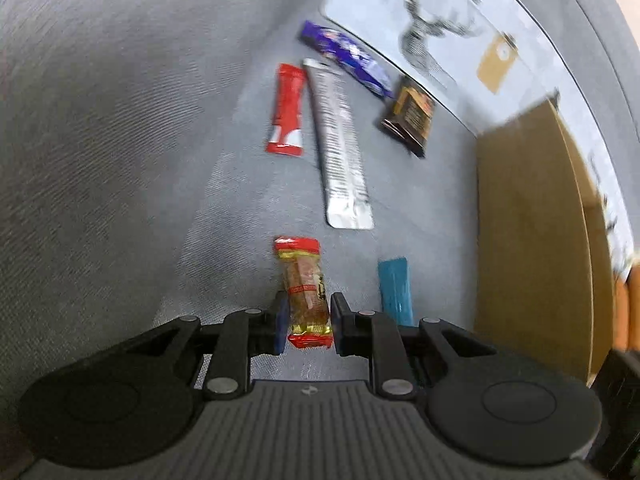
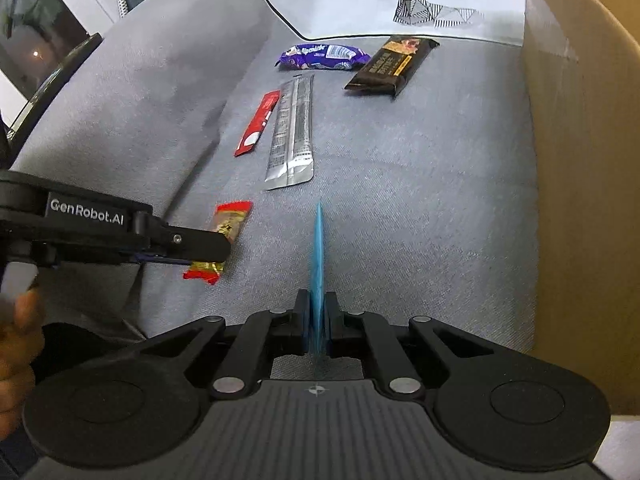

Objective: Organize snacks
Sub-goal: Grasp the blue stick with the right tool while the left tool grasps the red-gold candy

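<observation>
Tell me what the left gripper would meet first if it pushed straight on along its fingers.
Holding the red-and-gold snack, the left gripper points toward the long silver packet, probably first in line; depth is unclear.

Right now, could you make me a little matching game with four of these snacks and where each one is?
Snacks:
1. blue packet
2. red-and-gold snack
3. purple wrapper
4. silver sachet

Places:
A. held in left gripper
B. beside the red stick
C. held in right gripper
D. next to the dark brown bar

Pairs: 1-C, 2-A, 3-D, 4-B
</observation>
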The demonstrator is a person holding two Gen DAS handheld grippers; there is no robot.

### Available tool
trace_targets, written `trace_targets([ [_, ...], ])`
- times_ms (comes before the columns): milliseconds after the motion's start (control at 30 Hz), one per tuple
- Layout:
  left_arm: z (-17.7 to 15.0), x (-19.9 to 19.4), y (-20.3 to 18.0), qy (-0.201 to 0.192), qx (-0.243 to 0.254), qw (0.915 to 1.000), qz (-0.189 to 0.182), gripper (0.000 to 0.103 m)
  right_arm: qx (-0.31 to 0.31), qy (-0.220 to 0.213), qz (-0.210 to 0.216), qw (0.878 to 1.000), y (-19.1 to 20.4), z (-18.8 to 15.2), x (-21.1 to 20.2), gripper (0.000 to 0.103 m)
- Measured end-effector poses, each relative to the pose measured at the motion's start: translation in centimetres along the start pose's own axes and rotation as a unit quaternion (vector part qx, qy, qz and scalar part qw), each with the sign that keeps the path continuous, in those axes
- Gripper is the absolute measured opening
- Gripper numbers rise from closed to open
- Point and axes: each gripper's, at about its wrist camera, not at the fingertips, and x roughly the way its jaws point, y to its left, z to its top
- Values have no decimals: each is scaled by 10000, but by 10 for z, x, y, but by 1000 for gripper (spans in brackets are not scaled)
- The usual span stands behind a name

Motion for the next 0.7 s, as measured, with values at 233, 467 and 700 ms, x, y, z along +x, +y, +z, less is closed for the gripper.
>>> trace_targets([
  [233,-1,5,-10,47,21,9999,118,29,-30,-22,-22,10000,1,5,2,8],
  [467,-2,7,-18,-33,187,9993,322,31,-177,-27,-71,9998,6,7,4,12],
  [700,-4,11,-28,-122,577,9963,619,31,-326,-23,-109,9994,11,7,7,14],
])
